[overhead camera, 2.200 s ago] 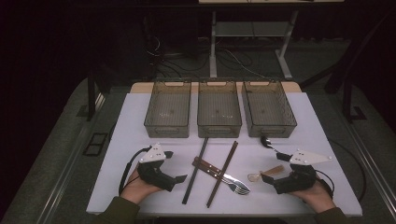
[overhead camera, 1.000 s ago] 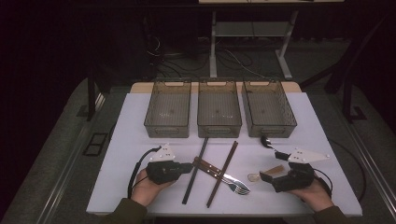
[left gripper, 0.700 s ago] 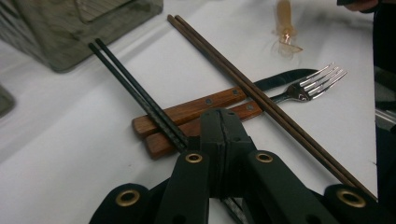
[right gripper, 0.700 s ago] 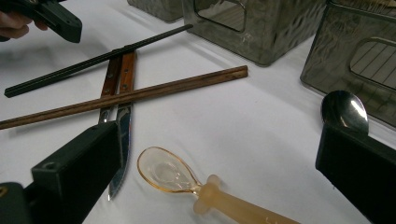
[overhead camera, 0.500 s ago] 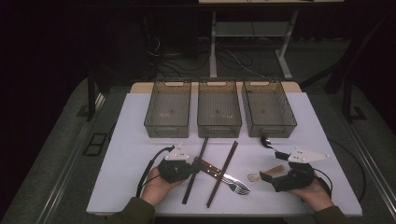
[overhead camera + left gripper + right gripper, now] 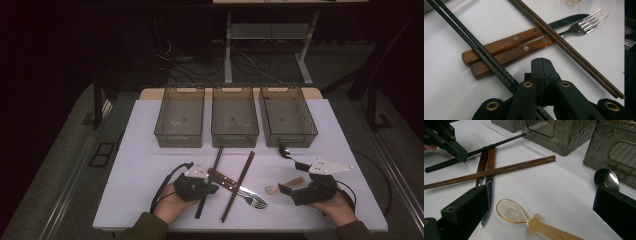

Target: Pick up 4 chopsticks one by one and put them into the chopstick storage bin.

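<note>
Shifted toward 3 o'clock: left gripper (image 6: 212, 187), fingers shut, empty, over black carbon chopsticks (image 6: 212, 176). Right gripper (image 6: 284, 189): fingers wide open, empty. Three smoky plastic bins (image 6: 235, 131), 12 o'clock: empty.

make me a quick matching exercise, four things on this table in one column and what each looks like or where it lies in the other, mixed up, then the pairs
Things:
1. black chopsticks
2. brown chopsticks
3. translucent amber spoon
4. metal spoon

Descriptions:
A. lies before the right gripper, between its open jaws
B. lies across the wooden handles of the knife and fork, next to the shut left gripper
C. rests near the right-hand bin
D. crosses the knife and fork where handles meet metal

Pairs: 1-B, 2-D, 3-A, 4-C
</note>
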`<act>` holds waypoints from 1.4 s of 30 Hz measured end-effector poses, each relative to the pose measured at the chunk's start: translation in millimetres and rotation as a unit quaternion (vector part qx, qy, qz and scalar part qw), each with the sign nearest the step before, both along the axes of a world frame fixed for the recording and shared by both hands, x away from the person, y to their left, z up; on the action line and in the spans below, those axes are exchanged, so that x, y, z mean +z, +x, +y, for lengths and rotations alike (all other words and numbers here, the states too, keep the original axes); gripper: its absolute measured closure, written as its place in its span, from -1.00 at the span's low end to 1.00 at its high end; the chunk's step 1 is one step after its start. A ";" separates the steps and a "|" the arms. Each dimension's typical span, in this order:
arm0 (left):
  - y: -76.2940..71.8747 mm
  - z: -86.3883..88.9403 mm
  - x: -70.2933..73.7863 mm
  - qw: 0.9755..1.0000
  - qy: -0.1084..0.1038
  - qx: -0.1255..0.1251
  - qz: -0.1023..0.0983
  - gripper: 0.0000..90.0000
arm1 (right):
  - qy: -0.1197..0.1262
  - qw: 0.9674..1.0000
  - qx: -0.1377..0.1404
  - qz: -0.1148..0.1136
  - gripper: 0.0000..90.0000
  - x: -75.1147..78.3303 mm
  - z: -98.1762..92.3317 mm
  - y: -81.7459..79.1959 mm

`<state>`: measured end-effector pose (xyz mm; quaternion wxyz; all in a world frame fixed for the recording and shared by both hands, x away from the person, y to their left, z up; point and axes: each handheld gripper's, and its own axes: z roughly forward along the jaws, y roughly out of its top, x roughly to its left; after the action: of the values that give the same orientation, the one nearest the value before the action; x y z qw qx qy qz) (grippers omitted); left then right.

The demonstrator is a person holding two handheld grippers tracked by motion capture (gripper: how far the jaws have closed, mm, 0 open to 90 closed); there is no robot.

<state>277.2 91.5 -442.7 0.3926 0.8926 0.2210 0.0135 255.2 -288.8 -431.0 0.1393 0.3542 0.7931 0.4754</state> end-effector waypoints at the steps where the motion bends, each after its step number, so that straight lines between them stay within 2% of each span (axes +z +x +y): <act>1: -0.3 -0.3 -0.4 1.000 0.002 0.001 0.000 1.00 | 0.000 1.000 0.000 0.000 -0.99 0.0 0.0 -0.1; 8: -0.3 -0.3 -2.4 1.000 0.014 -0.002 0.006 1.00 | 0.000 1.000 -0.001 0.000 -0.99 0.1 -0.3 -0.2; 15: 0.7 0.2 -3.4 1.000 0.026 -0.011 0.003 1.00 | 0.001 1.000 0.000 0.000 -0.99 0.2 -0.3 -0.2; 26: -1.3 0.5 -3.0 1.000 0.027 -0.009 0.007 1.00 | 0.001 1.000 0.000 -0.001 -0.99 0.2 -0.4 -0.4; 30: -8.1 -0.7 -0.2 1.000 0.019 -0.019 0.014 1.00 | 0.001 1.000 0.000 -0.001 -0.99 0.3 -0.6 -0.4; 32: -13.2 -0.4 0.6 0.999 0.024 -0.028 0.012 1.00 | 0.001 1.000 -0.001 0.000 -0.99 0.4 -1.0 -0.4; 35: -17.3 1.2 -1.5 0.999 0.030 -0.031 0.019 1.00 | 0.002 1.000 -0.002 0.001 -0.99 0.5 -1.2 -0.4; 36: -19.0 2.3 -1.7 0.999 0.028 -0.025 0.028 1.00 | 0.003 1.000 -0.002 0.001 -0.99 0.6 -1.3 -0.5; 42: -19.9 11.0 -1.5 0.999 0.028 -0.026 0.032 1.00 | 0.003 1.000 -0.002 -0.001 -0.99 0.7 -1.8 -0.6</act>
<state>257.3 102.5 -444.2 0.3606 0.9086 0.2101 -0.0192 254.6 -290.6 -430.4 0.1397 0.3560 0.7910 0.4777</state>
